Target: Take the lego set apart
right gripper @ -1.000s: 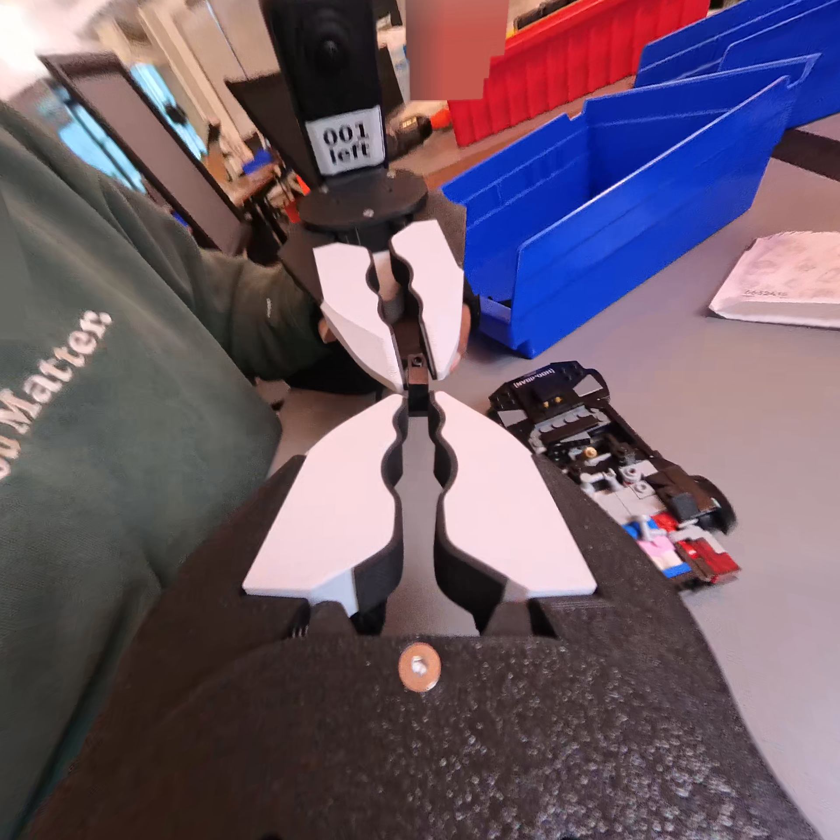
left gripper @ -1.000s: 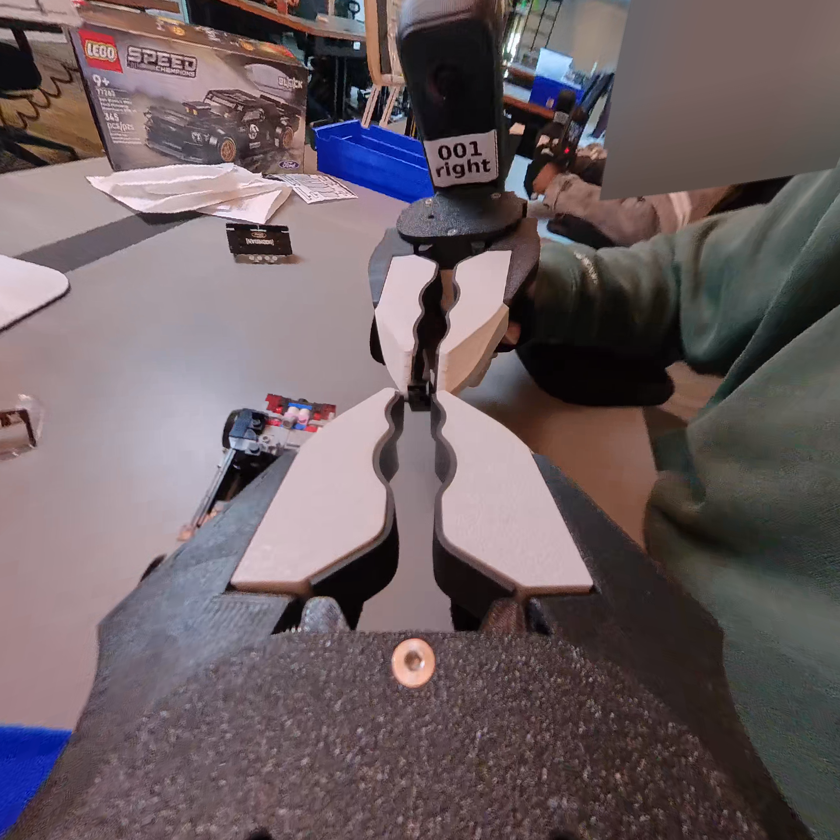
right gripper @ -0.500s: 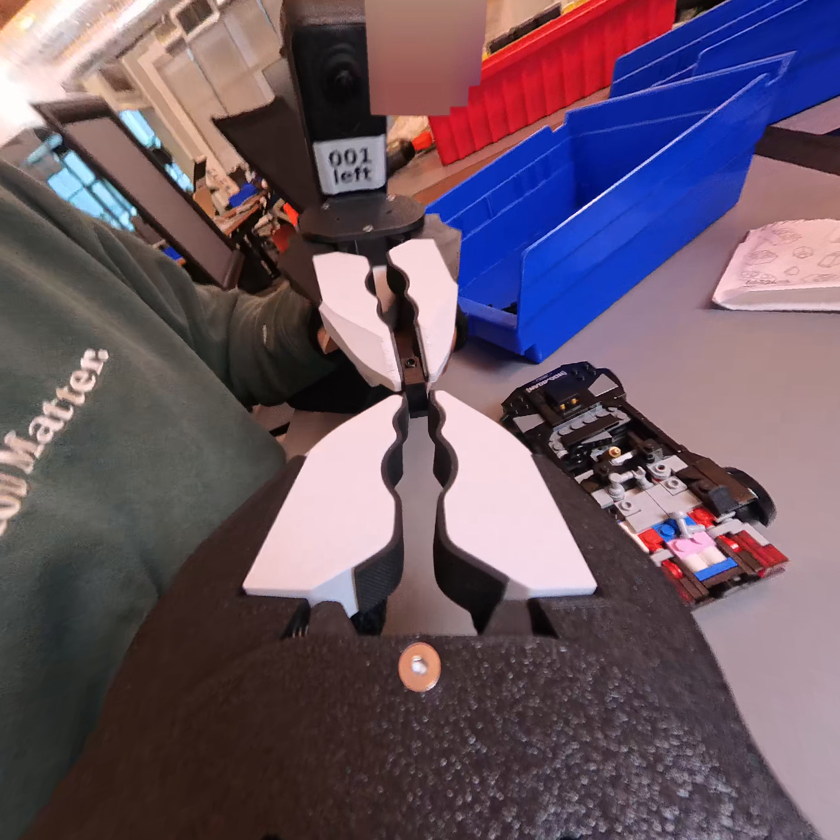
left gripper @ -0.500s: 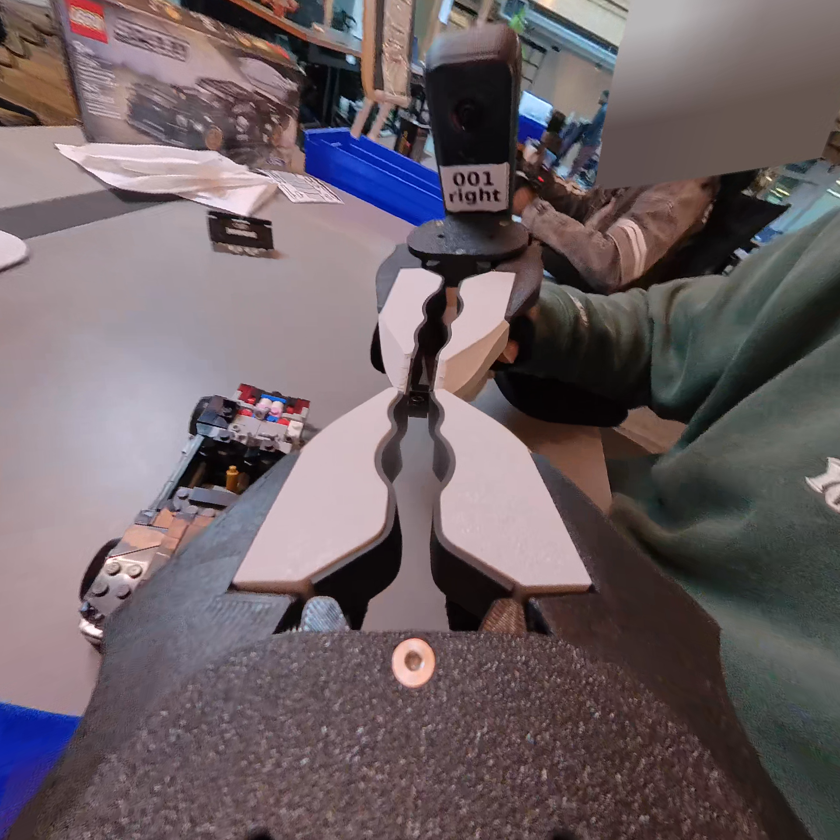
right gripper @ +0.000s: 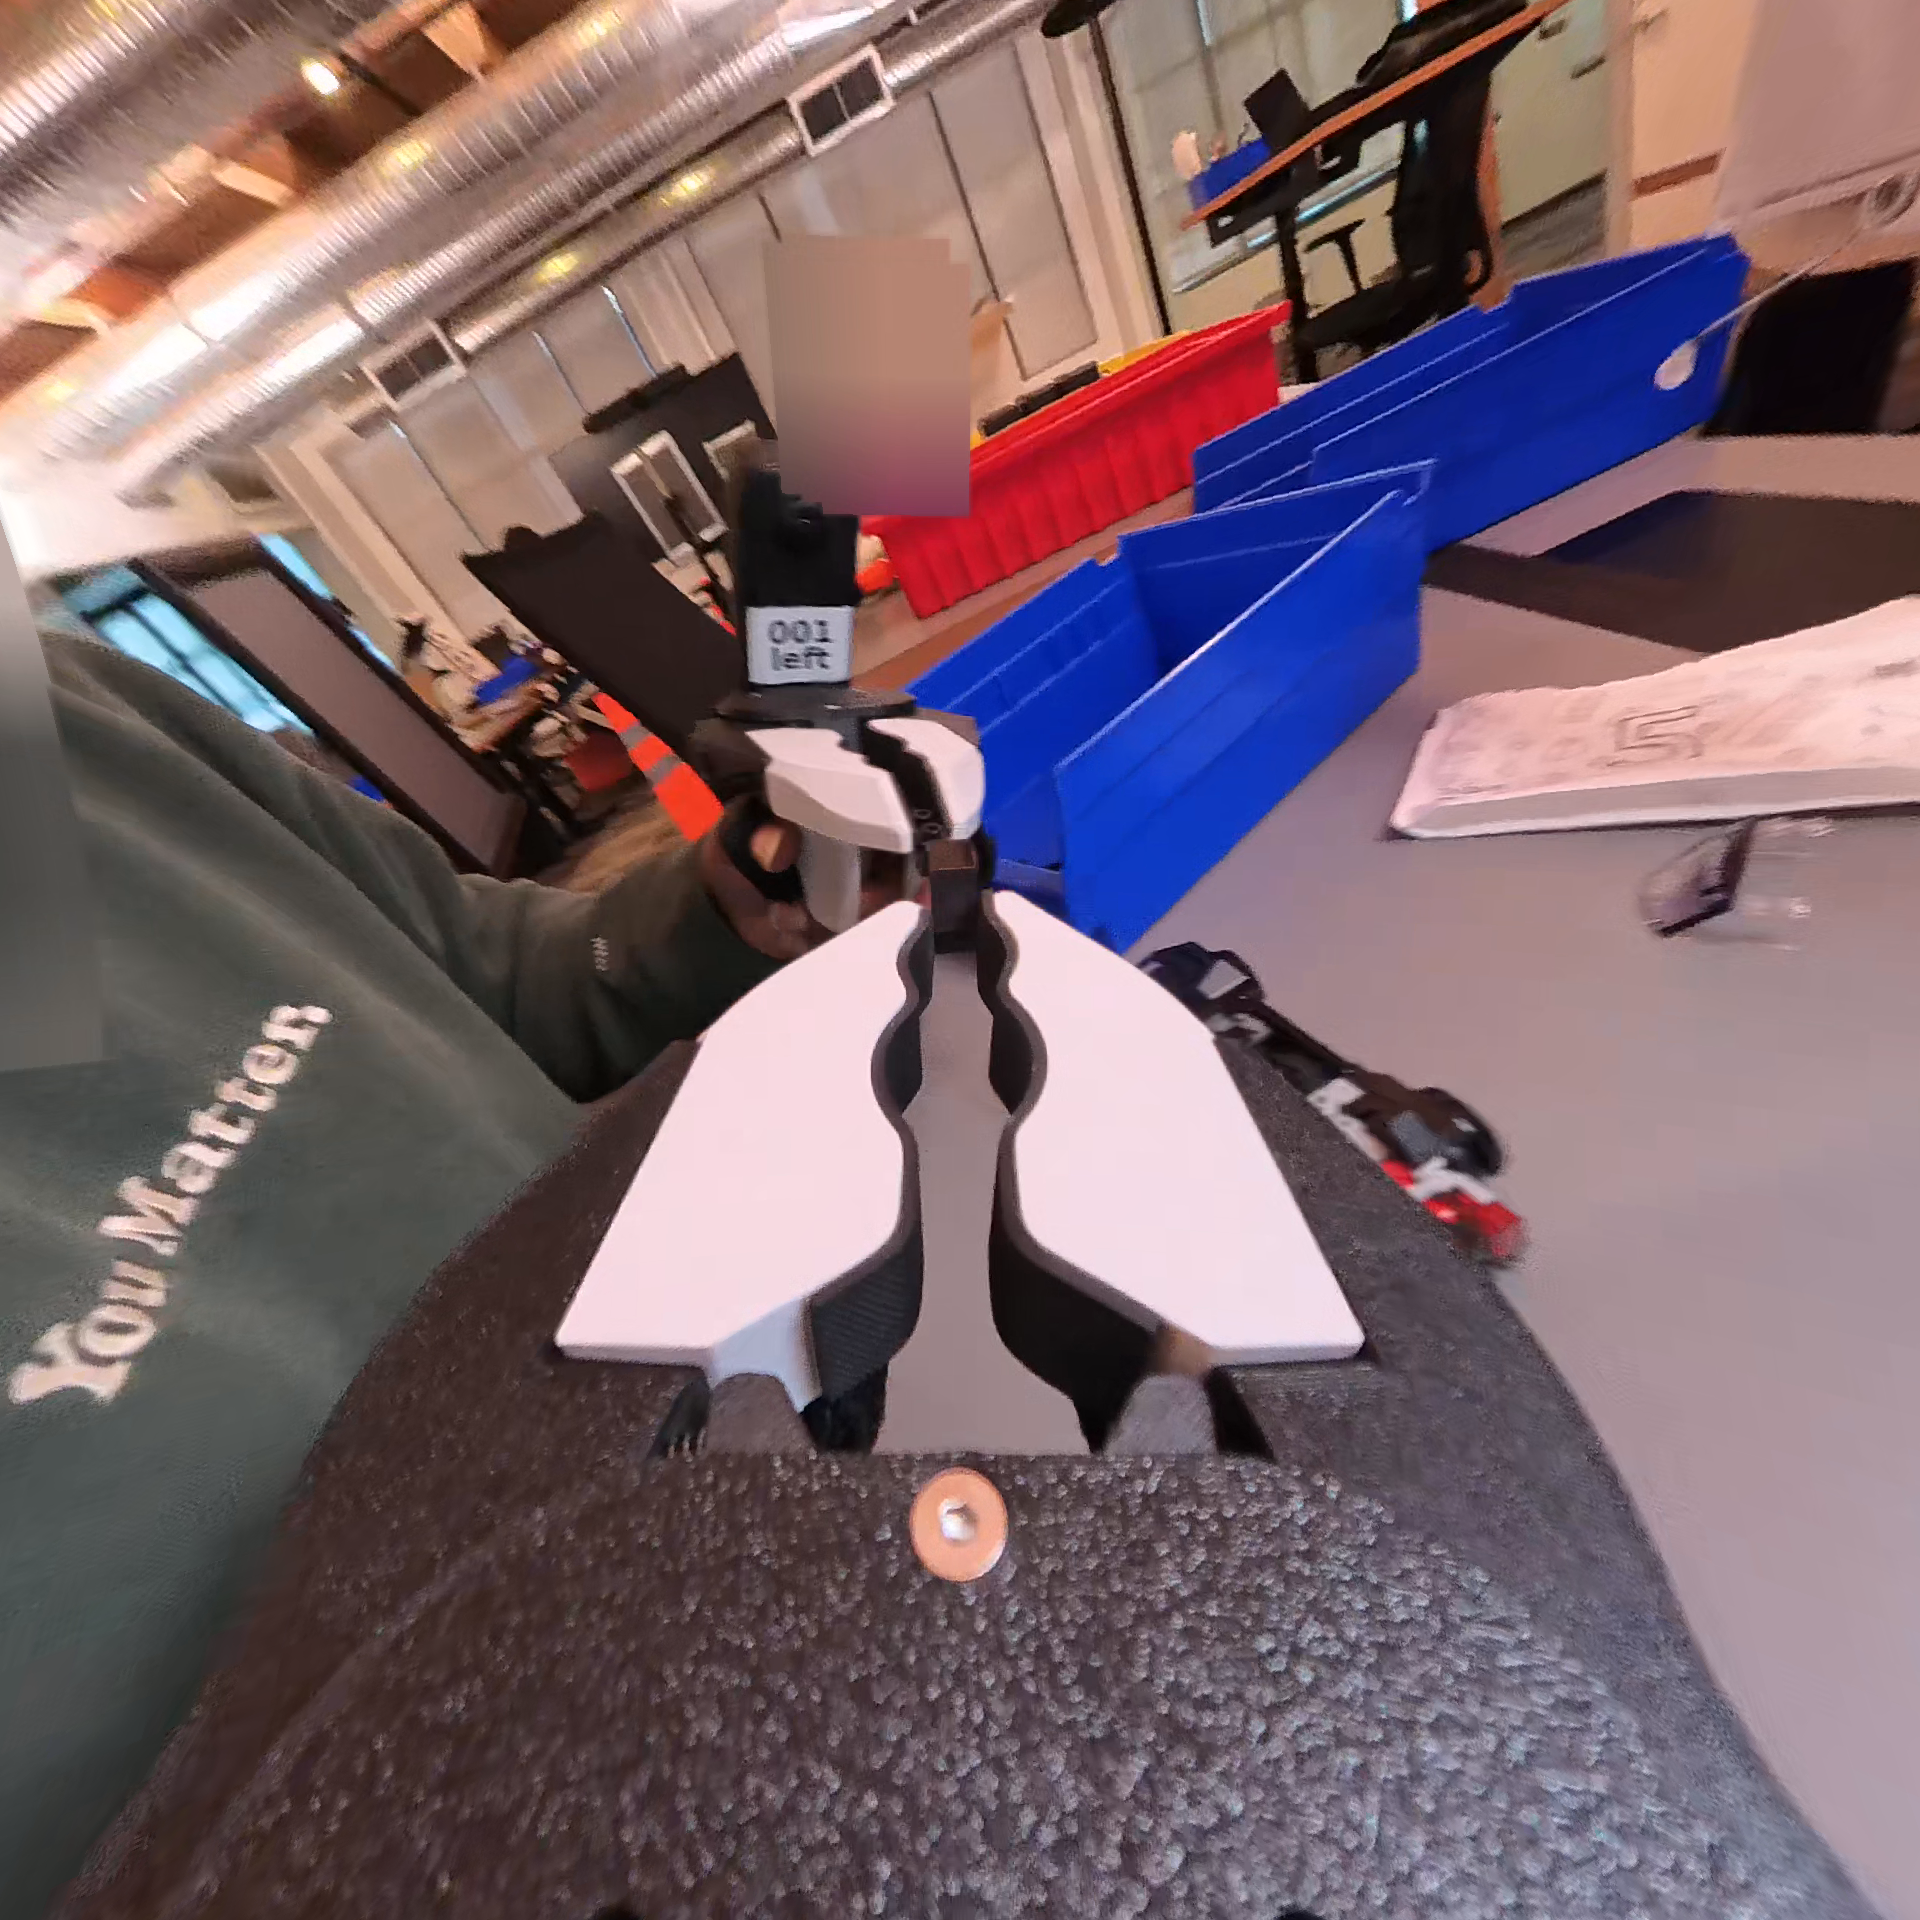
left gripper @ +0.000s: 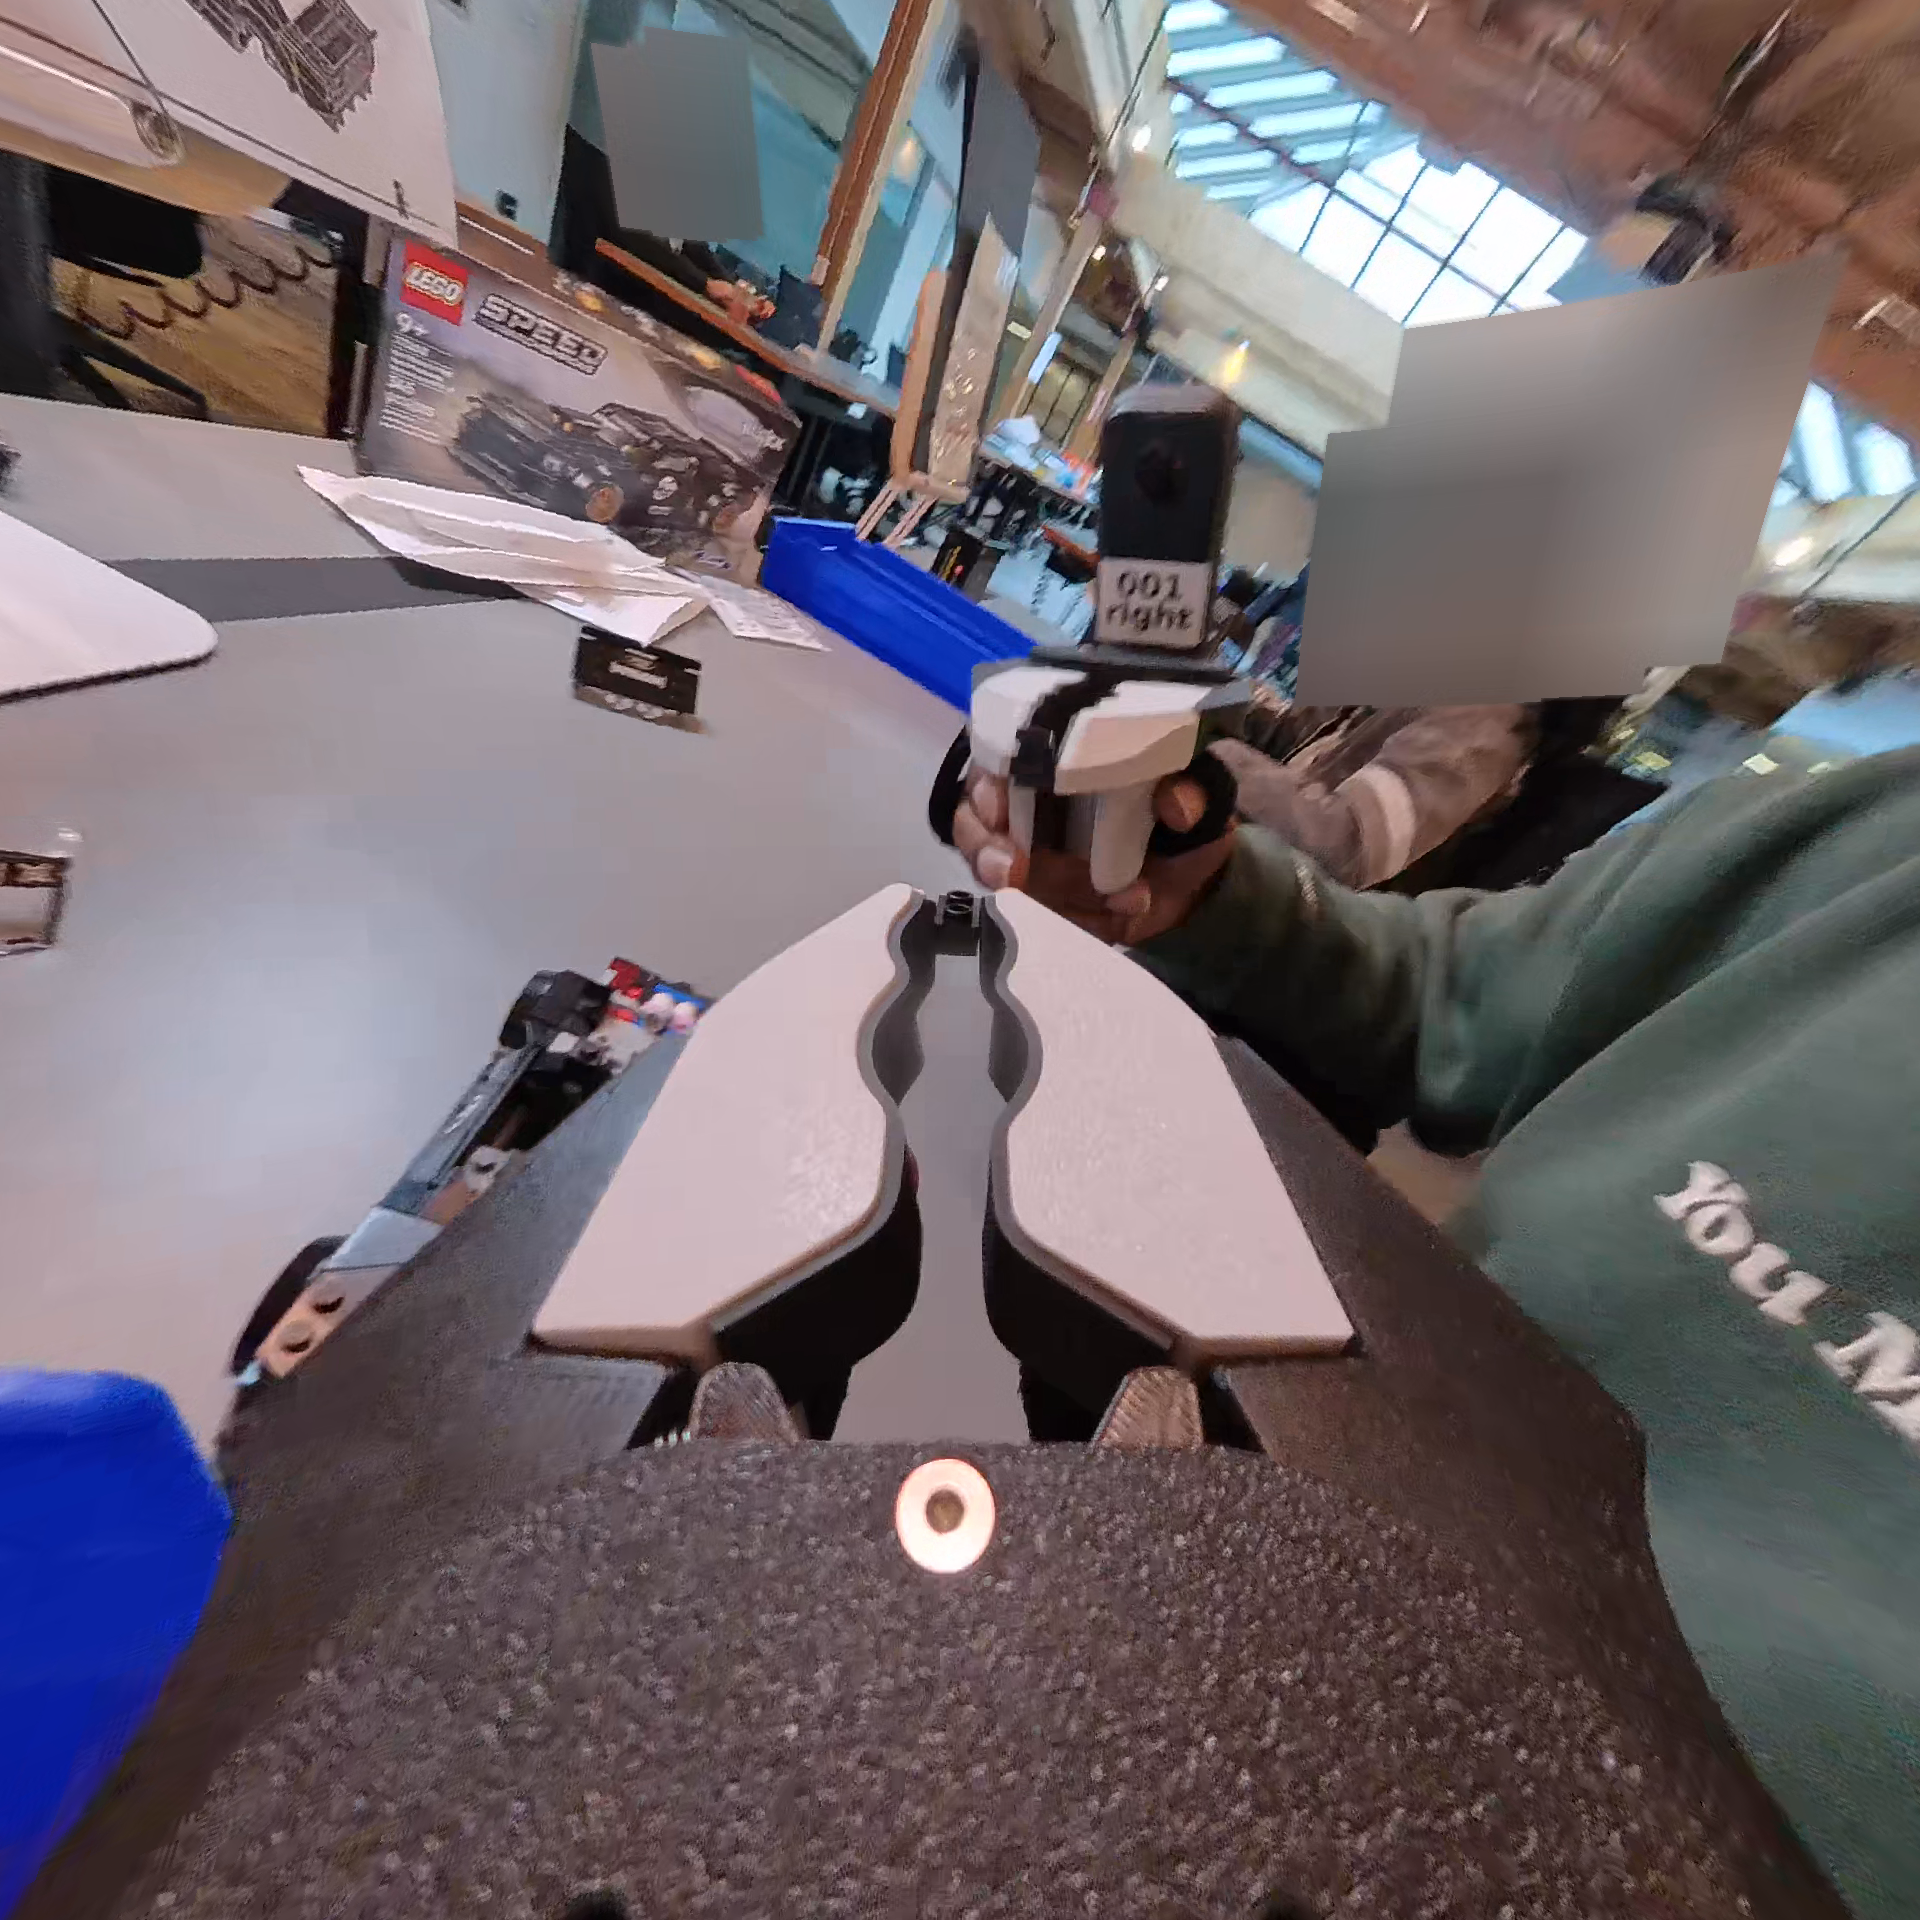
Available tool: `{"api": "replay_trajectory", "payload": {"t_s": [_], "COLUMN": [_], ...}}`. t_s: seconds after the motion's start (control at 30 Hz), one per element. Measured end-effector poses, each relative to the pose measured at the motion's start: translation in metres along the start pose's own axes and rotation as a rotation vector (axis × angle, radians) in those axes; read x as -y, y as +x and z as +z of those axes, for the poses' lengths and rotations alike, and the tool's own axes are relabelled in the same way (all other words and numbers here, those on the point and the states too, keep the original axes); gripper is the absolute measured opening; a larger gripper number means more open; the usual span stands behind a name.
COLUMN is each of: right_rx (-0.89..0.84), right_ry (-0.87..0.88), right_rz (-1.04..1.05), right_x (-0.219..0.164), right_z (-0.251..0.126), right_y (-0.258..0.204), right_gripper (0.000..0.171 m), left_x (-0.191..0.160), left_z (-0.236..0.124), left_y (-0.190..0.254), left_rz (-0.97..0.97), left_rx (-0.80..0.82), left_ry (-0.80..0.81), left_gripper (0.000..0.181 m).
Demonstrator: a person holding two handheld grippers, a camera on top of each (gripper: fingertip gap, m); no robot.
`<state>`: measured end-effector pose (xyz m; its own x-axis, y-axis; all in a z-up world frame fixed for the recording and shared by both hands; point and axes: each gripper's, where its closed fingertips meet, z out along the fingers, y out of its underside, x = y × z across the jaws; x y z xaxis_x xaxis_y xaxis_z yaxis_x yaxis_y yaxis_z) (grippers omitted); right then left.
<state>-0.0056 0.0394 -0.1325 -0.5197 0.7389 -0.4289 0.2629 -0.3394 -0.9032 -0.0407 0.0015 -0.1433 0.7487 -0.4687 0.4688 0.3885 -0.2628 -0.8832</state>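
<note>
The partly stripped lego car lies on the grey table, half hidden behind my left gripper's body; it also shows in the right wrist view. My left gripper is shut on a small black lego piece with a stud on top, held above the table. My right gripper is shut on another small black piece. The right gripper stands apart from the left gripper, farther off and higher. The left gripper shows just beyond the right gripper's tips.
A lego box, torn paper bags and a small black plate lie at the back. Blue bins, an instruction booklet and a clear piece are to the right. A person's green sleeve is close by. Across from one pair of fingers to the other is roughly 6 cm.
The two grippers were tip to tip on one small black assembly. They have pulled apart, each with a black piece, and both views have tilted upward.
</note>
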Motion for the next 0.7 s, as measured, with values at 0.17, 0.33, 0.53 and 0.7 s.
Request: {"api": "replay_trajectory", "payload": {"t_s": [0.17, 0.33, 0.53, 0.7], "right_rx": [0.111, 0.111, 0.122, 0.096], "right_ry": [0.071, 0.058, 0.050, 0.006], "right_rz": [0.205, 0.197, 0.216, 0.134], "right_x": [0.001, -0.005, -0.010, -0.017], "right_z": [0.002, 0.006, 0.008, 0.013], "right_y": [-0.001, 0.000, 0.001, -0.003], "right_gripper": [0.008, 0.008, 0.008, 0.008], "left_x": [0.007, 0.019, 0.032, 0.035], "left_z": [-0.002, -0.011, -0.022, -0.023], "left_y": [0.007, 0.014, 0.017, 0.017], "left_rz": [-0.113, -0.188, -0.297, -0.363], "left_rx": [-0.106, -0.196, -0.280, -0.312], "left_ry": [0.069, 0.145, 0.221, 0.246], "left_gripper": [0.009, 0.008, 0.009, 0.008]}}
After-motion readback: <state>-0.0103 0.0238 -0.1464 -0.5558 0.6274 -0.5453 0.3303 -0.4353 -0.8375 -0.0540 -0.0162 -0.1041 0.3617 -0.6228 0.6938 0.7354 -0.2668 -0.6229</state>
